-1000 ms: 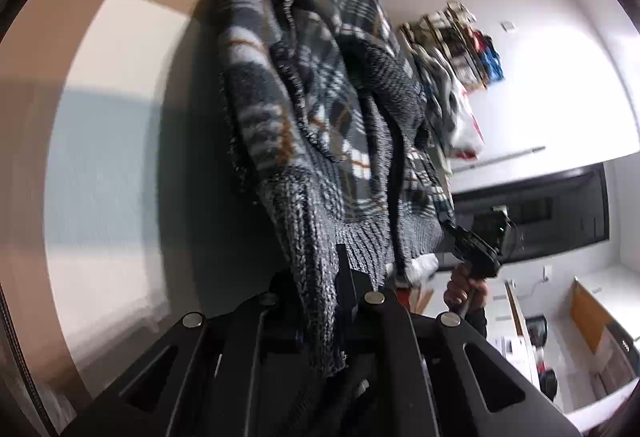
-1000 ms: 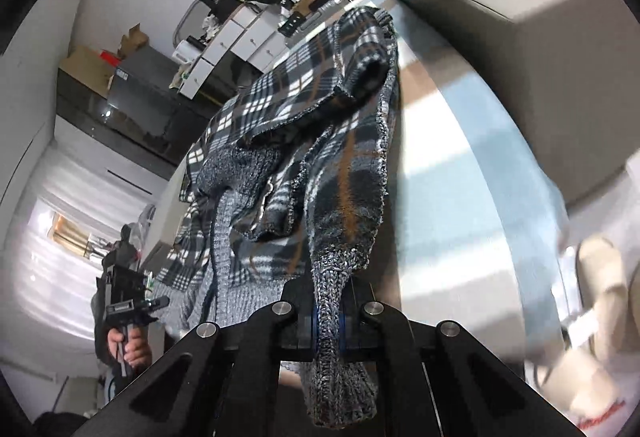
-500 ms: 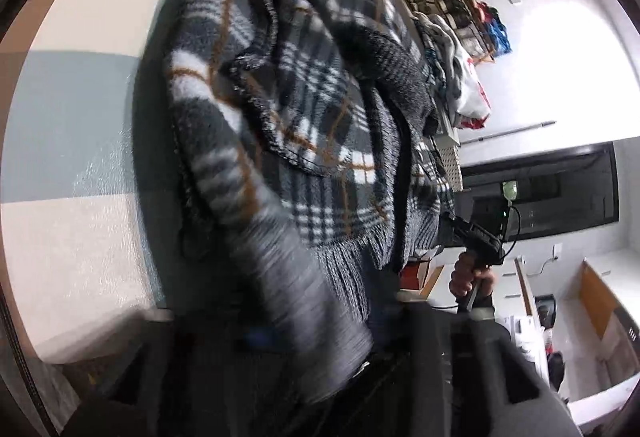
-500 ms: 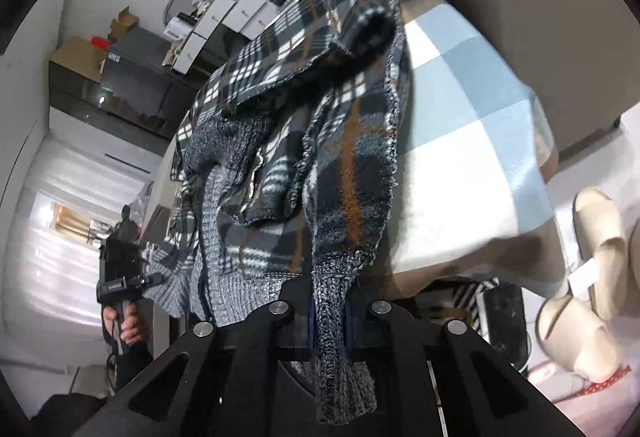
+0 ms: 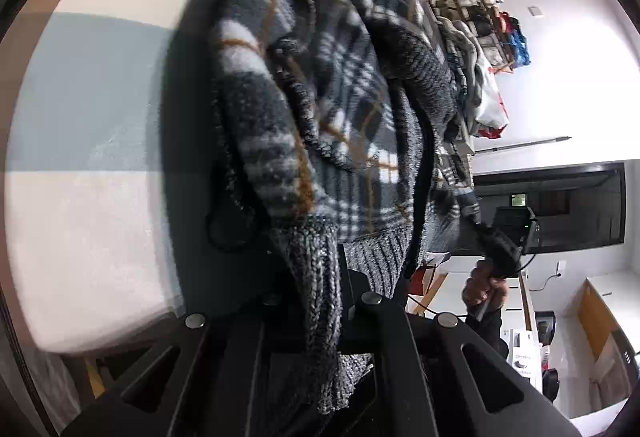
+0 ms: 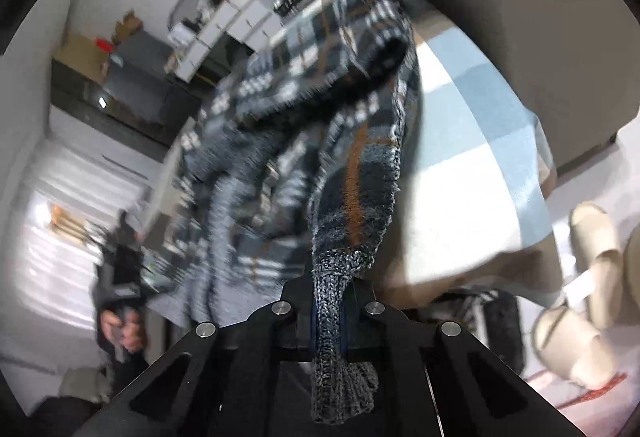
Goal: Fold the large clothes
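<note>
My left hand-held gripper [image 5: 336,289] is clamped on the grey ribbed hem of the plaid jacket [image 5: 320,85]; its jaws have just been opening and closing again, and the knit sits pinched between them. My right hand-held gripper [image 6: 328,313] pinches a ribbed cuff of the same jacket [image 6: 320,109], jaws nearly together on the knit. From both grips the garment runs bunched and twisted, partly lifted above the checked bed cover [image 5: 80,177], sleeves and body tangled in loose heaps. I judge the folding barely begun: no crease is set, nothing lies flat. Spreading it smooth on the bed and every fold remain.
</note>
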Available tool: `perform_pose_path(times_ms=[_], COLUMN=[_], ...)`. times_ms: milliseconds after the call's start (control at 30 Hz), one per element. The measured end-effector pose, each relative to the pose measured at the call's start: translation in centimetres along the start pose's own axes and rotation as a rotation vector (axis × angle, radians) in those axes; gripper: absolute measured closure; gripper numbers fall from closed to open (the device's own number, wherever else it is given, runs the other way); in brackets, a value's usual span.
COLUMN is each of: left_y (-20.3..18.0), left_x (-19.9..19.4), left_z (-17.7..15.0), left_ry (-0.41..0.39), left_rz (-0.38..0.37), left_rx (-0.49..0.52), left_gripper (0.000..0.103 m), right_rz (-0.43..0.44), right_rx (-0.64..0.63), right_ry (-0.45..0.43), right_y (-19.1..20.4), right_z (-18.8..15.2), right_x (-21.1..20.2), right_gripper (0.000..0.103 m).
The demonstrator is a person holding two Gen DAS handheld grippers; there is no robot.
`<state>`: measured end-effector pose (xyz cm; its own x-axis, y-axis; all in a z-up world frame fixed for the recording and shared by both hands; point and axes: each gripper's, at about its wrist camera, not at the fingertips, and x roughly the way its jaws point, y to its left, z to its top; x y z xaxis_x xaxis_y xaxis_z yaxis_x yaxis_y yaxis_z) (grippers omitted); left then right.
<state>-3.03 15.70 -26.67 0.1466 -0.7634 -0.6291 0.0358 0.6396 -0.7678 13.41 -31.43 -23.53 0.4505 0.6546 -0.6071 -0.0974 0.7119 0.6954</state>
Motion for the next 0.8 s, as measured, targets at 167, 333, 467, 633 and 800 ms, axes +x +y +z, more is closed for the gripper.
perform_pose_path(times_ms=[167,333,467,633,800], left_y=[-2.3,-5.1,-5.5,-5.8,-4.2], left_x=[-2.5,-5.4,-6.0,-6.2,-5.7], left_z=[2.5,8.2,13.2,19.5,23.5], left_ry=[-0.029,-0.136,-0.145,-0.148,-0.137], left_rz=[-0.149,-0.16,-0.22,-0.197,-0.121], left_rx=[-0.002,-0.004,-0.071,-0.12,-0.168], left_gripper=[0.099,0.099,0.099,0.099,0.099], right_rz=[0.099,0.136,0.141,0.071,0.006], right_rx=[0.077,0.112,0.172,0.226,0.347], right_ry=[-0.043,-0.063,-0.05,0.01,0.099], right_y=[0.9,3.1,4.4,4.0,1.2], right_z=[3.6,9.2,13.9,19.2,24.0], right_x=[-1.7,-1.6,-0.1,3.0,7.0], right_gripper=[0.097,0.097,0.097,0.097,0.096])
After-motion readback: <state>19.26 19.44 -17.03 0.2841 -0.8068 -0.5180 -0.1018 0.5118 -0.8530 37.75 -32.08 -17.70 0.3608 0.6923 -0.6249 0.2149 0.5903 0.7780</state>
